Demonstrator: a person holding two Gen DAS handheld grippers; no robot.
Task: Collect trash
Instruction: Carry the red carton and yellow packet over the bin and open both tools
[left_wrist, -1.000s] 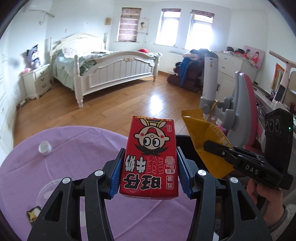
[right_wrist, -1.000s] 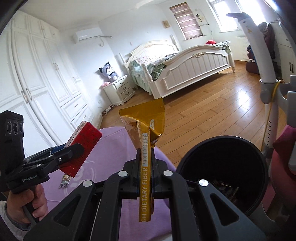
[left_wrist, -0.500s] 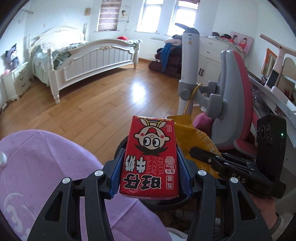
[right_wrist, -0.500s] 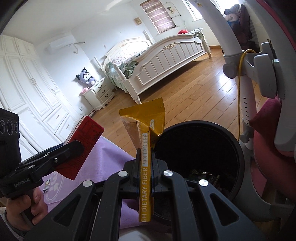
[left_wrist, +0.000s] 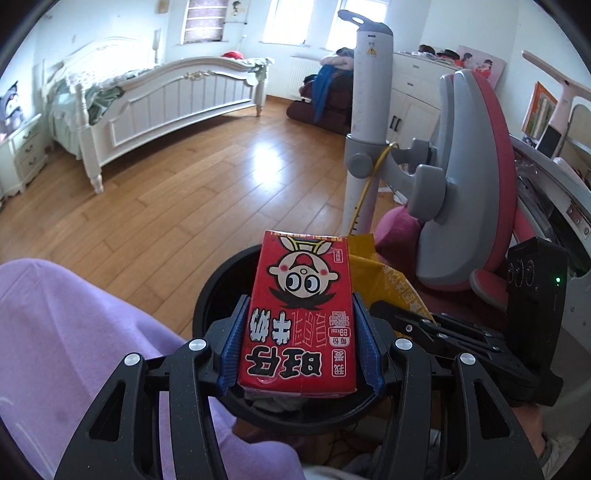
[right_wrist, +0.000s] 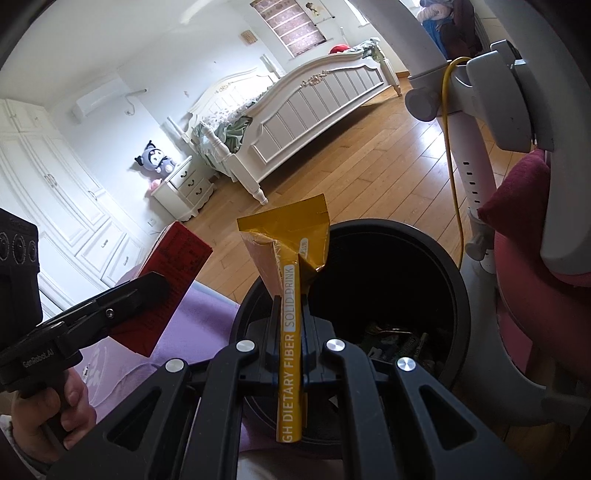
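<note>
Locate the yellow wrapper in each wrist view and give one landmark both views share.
Left wrist view: the yellow wrapper shows right of centre, partly hidden behind the red carton, clamped in the right gripper.
Right wrist view: the yellow wrapper stands at centre, pinched in the right gripper, over the near rim of the black bin.
Shared landmark: the black bin; the white bed also appears in both.

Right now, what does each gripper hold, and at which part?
Left gripper: red carton, by its sides. Right gripper: yellow sachet, around its middle.
</note>
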